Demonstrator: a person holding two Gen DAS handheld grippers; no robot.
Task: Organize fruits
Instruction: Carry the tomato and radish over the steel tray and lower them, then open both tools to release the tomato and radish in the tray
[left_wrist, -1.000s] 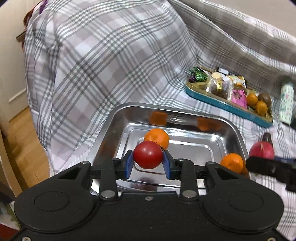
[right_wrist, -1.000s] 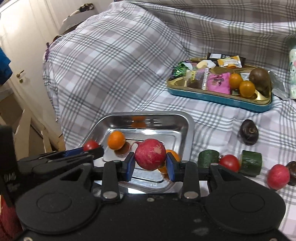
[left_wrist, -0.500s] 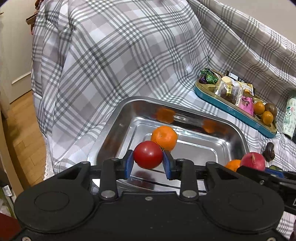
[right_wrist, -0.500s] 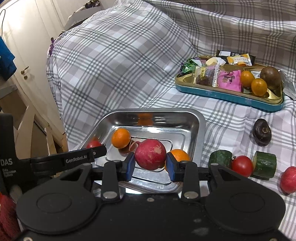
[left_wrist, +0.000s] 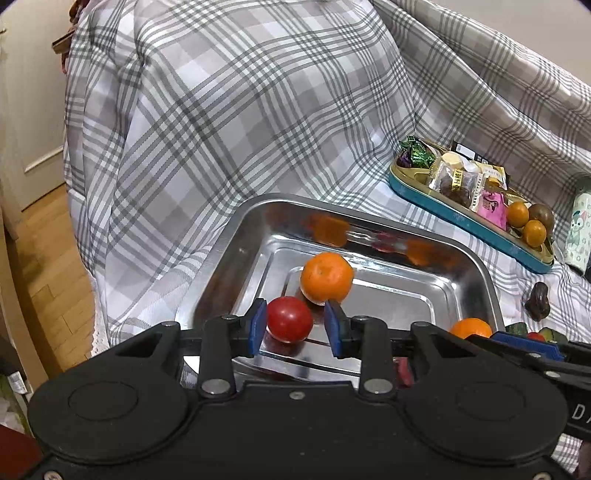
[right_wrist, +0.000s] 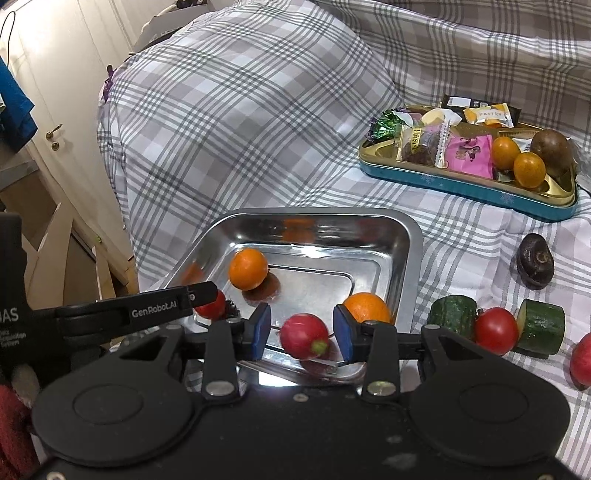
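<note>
Right claw (right_wrist: 301, 334), bottom centre of the right wrist view: its jaws have just been opening and stand apart. A red fruit (right_wrist: 303, 336) with a green stub is between the blue pads, blurred, with a gap on either side; neither pad presses on it. It is over the near edge of the steel tray (right_wrist: 415, 240).

Left claw (left_wrist: 295, 328), bottom centre of the left wrist view: jaws only slightly parted. A tomato (left_wrist: 289, 319) is between the pads, against the left pad as seen, with a clear gap to the right pad. It is low at the tray's near left corner, not clamped.

Inside the tray: one orange (right_wrist: 248, 268) at centre left, a second orange (right_wrist: 366, 307) by the near right wall.

Right of the tray, on the plaid cloth (right_wrist: 240, 110): two cucumber pieces (right_wrist: 452, 314) with a second tomato (right_wrist: 496, 330) between them. Further back is a dark round fruit (right_wrist: 535, 266).

Upper right: a teal tin (right_wrist: 461, 186) holding wrapped snacks, two small oranges and a brown fruit.
</note>
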